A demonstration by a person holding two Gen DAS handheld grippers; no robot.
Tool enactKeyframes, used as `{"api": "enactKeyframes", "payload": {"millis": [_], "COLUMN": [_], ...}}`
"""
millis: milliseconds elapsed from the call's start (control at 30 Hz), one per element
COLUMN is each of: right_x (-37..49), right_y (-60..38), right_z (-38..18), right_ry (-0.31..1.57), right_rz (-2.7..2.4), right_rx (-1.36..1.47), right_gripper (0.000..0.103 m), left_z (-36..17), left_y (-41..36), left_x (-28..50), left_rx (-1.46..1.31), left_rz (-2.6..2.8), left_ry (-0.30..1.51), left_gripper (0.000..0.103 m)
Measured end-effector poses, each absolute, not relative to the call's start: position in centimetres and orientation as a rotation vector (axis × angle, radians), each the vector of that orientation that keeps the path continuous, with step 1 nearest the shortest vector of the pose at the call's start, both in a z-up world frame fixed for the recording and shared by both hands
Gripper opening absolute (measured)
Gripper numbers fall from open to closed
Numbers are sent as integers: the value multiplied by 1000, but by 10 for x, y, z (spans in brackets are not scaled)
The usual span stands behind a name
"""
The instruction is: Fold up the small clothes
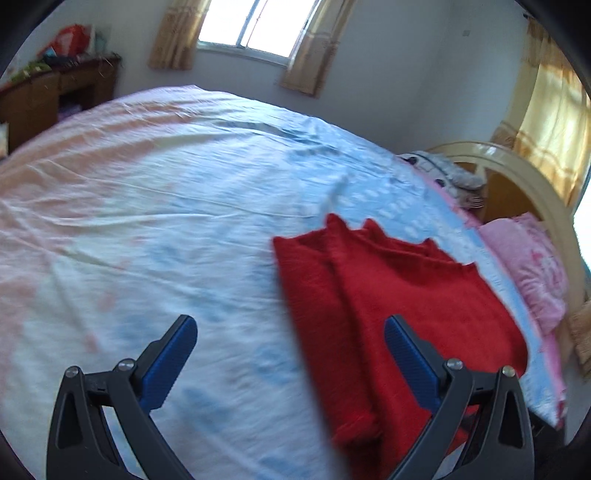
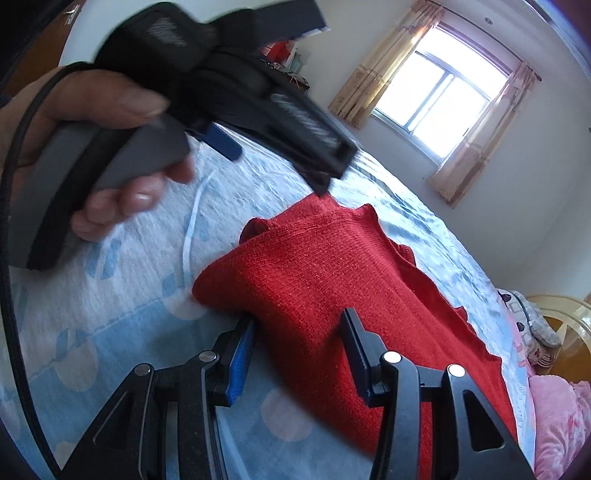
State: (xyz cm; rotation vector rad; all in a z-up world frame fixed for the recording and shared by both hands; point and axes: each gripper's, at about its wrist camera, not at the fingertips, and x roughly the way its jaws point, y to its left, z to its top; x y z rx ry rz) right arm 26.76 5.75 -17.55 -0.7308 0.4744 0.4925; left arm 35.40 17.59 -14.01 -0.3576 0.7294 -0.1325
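**Item: red knit garment, partly folded, on bed — 2 handheld grippers**

Right gripper (image 2: 299, 332): jaws at a middling gap, straddling the near edge of the red knit garment (image 2: 332, 280). A folded thickness of the knit sits between the 2 blue pads. Whether the pads press on it cannot be told.

Left gripper (image 1: 291, 354): jaws spread wide, nothing between them. Held above the bedsheet (image 1: 147, 206); its right-hand finger overlaps the garment's near left part in the left wrist view. In the right wrist view it appears blurred at upper left, gripped by a hand (image 2: 92, 147), with a black cable (image 2: 11, 221) trailing down the frame edge.

Garment: lies on the sheet's patterned blue part, side panel folded inward along its length, scalloped hem toward the far side.

Surroundings: sheet pale blue with white dots, shading to pink on the far left. Pink pillow (image 1: 532, 266) at the bed's right edge, beside a curved cream headboard (image 1: 517, 166). Window (image 1: 258, 26) with beige curtains (image 1: 314, 48) on the far wall. Dark wooden desk (image 1: 55, 92), cluttered, in the left corner.
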Motion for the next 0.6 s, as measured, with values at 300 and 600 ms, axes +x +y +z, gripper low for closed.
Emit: {"api": "enactKeyframes", "payload": {"millis": [300,600], "right_x": [263,257], "right_y": [58,64], "right_z": [-178,-180], "right_ry": [466,460], "right_rz": [493,497], "right_rx": [-725,-759], "right_gripper": [41,22], "left_z": [-157,-161], "left_y": [151,159], "left_x": [395,389], "left_rx": [-379,-449], "left_rz": [-200,-271], "left_ry": [837,817], "left_gripper": [90,31]}}
